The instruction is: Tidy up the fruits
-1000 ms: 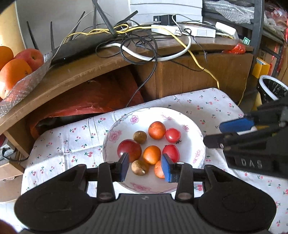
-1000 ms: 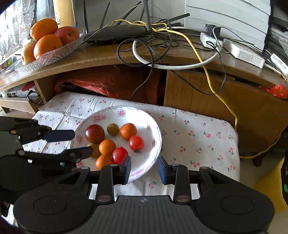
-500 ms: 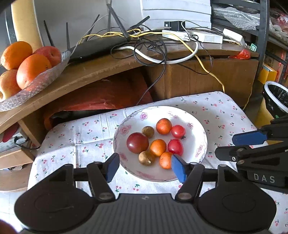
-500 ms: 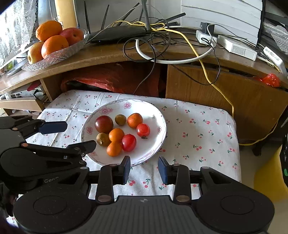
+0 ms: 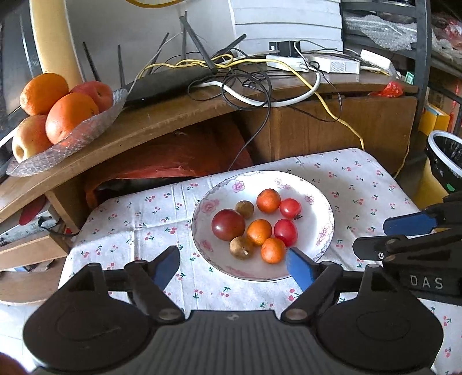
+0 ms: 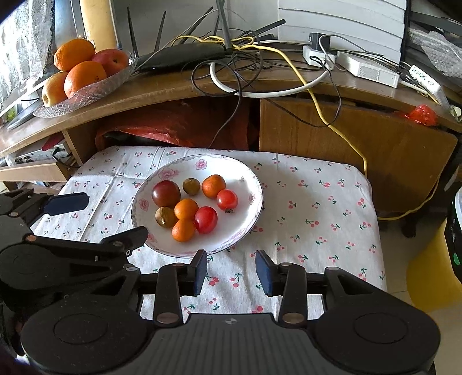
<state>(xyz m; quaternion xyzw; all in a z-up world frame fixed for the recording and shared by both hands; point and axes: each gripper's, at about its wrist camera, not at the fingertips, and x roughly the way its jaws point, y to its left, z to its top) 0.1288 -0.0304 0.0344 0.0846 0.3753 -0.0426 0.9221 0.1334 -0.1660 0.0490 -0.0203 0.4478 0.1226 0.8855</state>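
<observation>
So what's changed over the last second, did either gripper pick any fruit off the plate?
No fruit was taken. The left gripper pulled back from the plate and its fingers spread much wider. The right gripper also backed away, its fingers somewhat further apart. All eight fruits lie on the plate as before, and the glass dish on the shelf is untouched.

We see a curved wooden desk (image 6: 179, 86) behind a low table under a cherry-print cloth (image 6: 311, 207). A black router (image 6: 179, 56) and tangled cables (image 6: 260, 72) sit on top (one yellow). Sunlight falls across the cloth; a pale wall (image 5: 144, 26) stands behind.
</observation>
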